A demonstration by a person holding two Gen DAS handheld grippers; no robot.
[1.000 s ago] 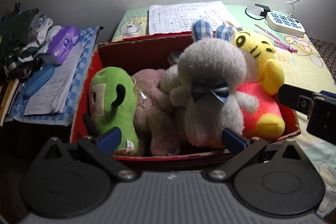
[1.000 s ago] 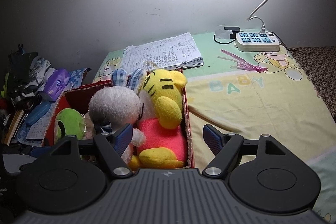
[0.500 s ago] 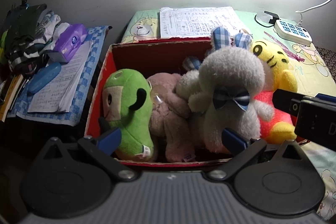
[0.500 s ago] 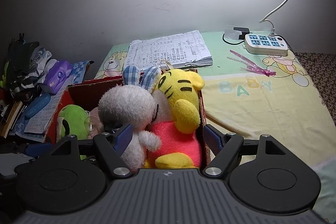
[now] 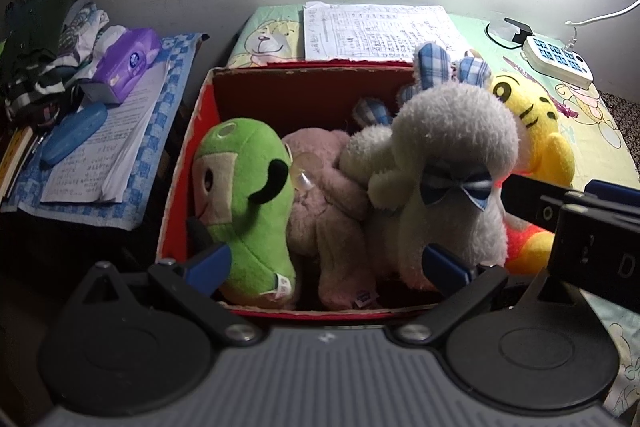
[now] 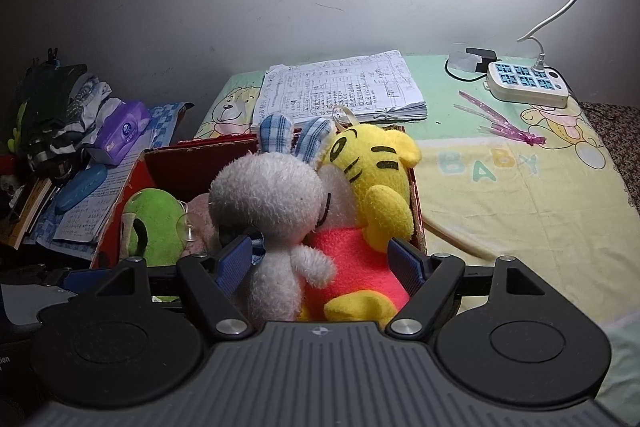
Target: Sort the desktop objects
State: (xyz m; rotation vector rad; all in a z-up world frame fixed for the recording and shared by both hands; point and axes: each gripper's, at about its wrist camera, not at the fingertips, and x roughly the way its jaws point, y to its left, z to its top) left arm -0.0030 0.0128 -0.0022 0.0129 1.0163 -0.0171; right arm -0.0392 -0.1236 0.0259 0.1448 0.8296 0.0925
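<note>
A red cardboard box (image 5: pixel 188 155) (image 6: pixel 136 179) holds several plush toys. From left to right they are a green one (image 5: pixel 244 203) (image 6: pixel 154 223), a pink one (image 5: pixel 324 211), a grey-white rabbit with checked ears (image 5: pixel 448 155) (image 6: pixel 268 203) and a yellow tiger in a pink shirt (image 5: pixel 532 131) (image 6: pixel 376 187). My left gripper (image 5: pixel 326 265) is open at the box's near edge, spanning the green, pink and rabbit toys. My right gripper (image 6: pixel 322 259) is open too, its fingers either side of the rabbit's body and the tiger. The right gripper's body shows at the right edge of the left wrist view.
A stack of written papers (image 6: pixel 340 91) lies behind the box on the baby-print cloth (image 6: pixel 520 195). A power strip (image 6: pixel 528 85) and a pink wrapper (image 6: pixel 500 123) lie at the back right. A side table at left carries a purple tissue pack (image 5: pixel 128 57), a blue case (image 5: pixel 74 135), papers and clothes.
Both grippers have shifted left and closer over the box, so the toys sit larger and more to the right in the views. Both stay open.
</note>
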